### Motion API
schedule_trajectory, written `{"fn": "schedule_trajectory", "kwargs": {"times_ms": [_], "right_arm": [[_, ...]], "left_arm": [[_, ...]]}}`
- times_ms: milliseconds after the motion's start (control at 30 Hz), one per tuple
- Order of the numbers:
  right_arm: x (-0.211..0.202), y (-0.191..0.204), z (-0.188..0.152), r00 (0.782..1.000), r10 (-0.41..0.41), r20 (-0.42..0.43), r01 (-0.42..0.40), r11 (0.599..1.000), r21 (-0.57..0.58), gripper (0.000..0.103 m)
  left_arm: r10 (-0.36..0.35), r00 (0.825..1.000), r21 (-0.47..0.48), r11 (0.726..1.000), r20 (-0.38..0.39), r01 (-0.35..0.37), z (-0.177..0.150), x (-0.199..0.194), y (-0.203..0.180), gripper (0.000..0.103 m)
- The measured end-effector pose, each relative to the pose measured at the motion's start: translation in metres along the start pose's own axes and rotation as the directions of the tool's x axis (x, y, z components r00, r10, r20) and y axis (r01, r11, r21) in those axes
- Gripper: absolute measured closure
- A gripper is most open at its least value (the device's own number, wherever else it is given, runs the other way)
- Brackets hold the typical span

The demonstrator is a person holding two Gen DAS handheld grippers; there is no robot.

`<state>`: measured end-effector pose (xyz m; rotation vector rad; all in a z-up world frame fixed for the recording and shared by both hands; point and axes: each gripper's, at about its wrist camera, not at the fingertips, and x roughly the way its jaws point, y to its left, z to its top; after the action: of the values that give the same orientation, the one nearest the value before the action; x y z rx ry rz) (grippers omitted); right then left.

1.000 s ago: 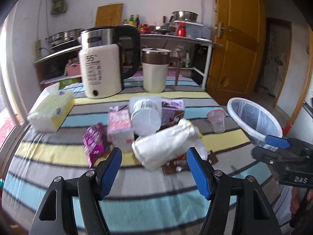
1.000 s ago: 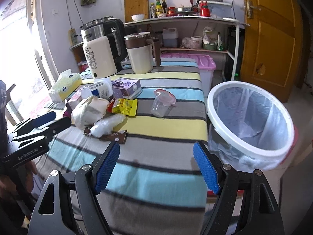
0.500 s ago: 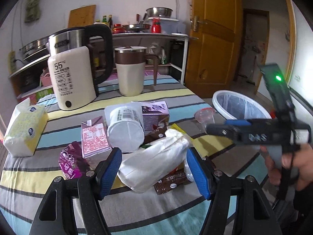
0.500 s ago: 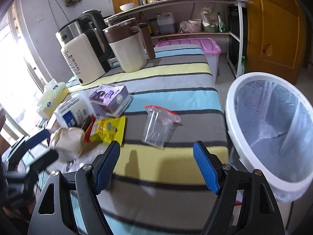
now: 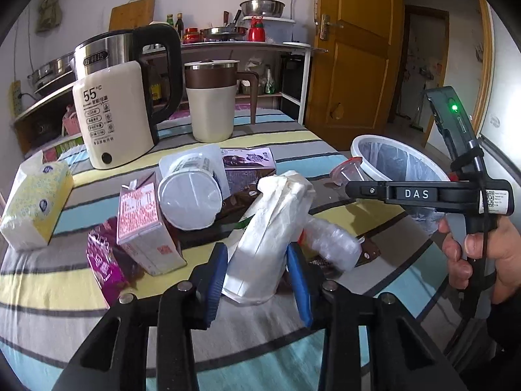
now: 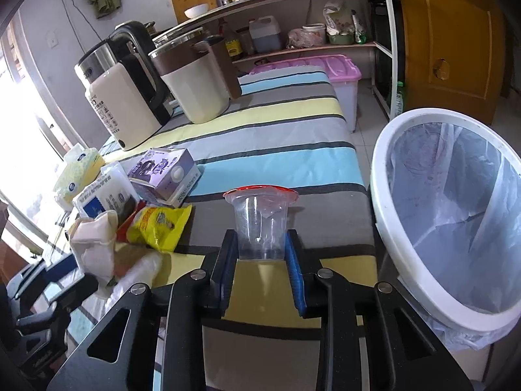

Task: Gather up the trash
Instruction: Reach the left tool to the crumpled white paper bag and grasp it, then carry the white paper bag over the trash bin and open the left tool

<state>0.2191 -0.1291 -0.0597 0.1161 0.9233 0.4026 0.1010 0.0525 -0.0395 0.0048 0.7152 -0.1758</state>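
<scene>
Both grippers are being closed now, the right gripper (image 6: 262, 255) on the clear plastic cup (image 6: 260, 224) between its pads, the left gripper (image 5: 257, 275) around the white paper bag (image 5: 270, 238), so each can be carried to the lined bin (image 6: 456, 215) just right of the cup.

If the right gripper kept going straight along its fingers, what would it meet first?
The clear plastic cup with the red rim: it already sits between the right gripper's closing jaws. Beyond it there looks to be only bare striped tablecloth, though depth is hard to judge.
</scene>
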Motion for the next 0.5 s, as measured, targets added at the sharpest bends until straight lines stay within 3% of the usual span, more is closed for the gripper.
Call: {"fn": "schedule_trajectory", "kwargs": {"times_ms": [167, 500], "right_arm": [[-0.010, 0.000, -0.008, 1.000, 0.014, 0.008, -0.014, 1.000, -0.002, 0.073], [-0.038, -0.005, -0.019, 0.999, 0.033, 0.040, -0.033, 0.999, 0.004, 0.073]], "left_arm": [[-0.013, 1.000, -0.016, 1.000, 0.002, 0.013, -0.004, -0.007, -0.005, 0.074], [-0.007, 1.000, -0.030, 1.000, 0.027, 0.008, -0.007, -0.022, -0.018, 0.081]]}}
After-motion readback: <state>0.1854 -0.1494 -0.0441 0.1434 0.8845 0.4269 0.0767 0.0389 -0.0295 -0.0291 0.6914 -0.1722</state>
